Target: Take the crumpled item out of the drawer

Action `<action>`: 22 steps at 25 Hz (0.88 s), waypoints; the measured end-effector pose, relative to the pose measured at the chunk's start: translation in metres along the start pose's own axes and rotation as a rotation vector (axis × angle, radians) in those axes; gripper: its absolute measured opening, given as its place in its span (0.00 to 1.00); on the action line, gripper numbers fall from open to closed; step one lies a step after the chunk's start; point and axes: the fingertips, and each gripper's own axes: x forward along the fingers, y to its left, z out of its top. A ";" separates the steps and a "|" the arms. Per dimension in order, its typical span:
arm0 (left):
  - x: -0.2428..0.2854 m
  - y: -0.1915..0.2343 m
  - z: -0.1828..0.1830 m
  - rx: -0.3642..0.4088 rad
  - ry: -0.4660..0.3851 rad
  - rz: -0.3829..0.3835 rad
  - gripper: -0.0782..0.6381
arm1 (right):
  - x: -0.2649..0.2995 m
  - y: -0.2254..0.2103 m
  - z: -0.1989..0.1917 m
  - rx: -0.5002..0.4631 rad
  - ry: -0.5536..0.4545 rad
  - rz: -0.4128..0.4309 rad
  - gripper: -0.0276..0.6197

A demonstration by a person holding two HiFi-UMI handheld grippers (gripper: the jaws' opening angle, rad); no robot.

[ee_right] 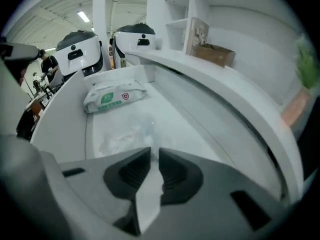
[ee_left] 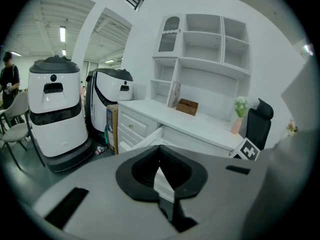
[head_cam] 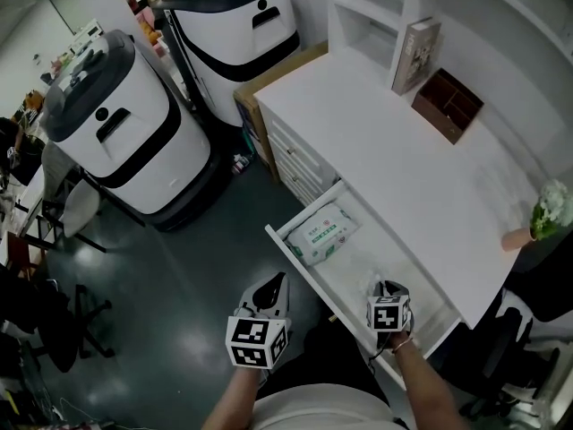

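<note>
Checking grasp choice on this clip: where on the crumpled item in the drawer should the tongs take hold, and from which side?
The crumpled item lies low on the drawer floor, wipes pack beyond it, desk top overhanging the back. So probably pinch a raised fold at its near edge, coming down from the open front side.

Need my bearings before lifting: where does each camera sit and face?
Head view: on the person's head, looking steeply down at the drawer and desk; both forearms, left gripper and right gripper show.
Left gripper view: rides the left gripper, outside the drawer, facing desk and shelves; its shut jaws show.
Right gripper view: rides the right gripper, low in the drawer, facing the wipes pack; its jaws pinch the crumpled item.
Shared: head and right gripper views both show the wipes pack.
</note>
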 end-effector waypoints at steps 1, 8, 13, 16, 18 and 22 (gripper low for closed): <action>-0.001 -0.001 0.000 0.002 -0.003 -0.002 0.10 | -0.003 0.001 0.001 0.008 -0.012 0.002 0.13; -0.011 -0.010 0.004 0.018 -0.024 -0.024 0.10 | -0.034 0.002 0.015 0.085 -0.121 0.012 0.13; -0.019 -0.017 0.005 0.025 -0.037 -0.039 0.10 | -0.063 0.002 0.031 0.120 -0.212 0.024 0.13; -0.023 -0.021 0.006 0.030 -0.046 -0.044 0.10 | -0.081 0.002 0.041 0.136 -0.265 0.033 0.13; -0.025 -0.023 0.007 0.034 -0.051 -0.046 0.10 | -0.092 0.002 0.048 0.142 -0.297 0.039 0.13; -0.032 -0.025 0.008 0.040 -0.063 -0.045 0.10 | -0.115 0.006 0.059 0.158 -0.362 0.059 0.13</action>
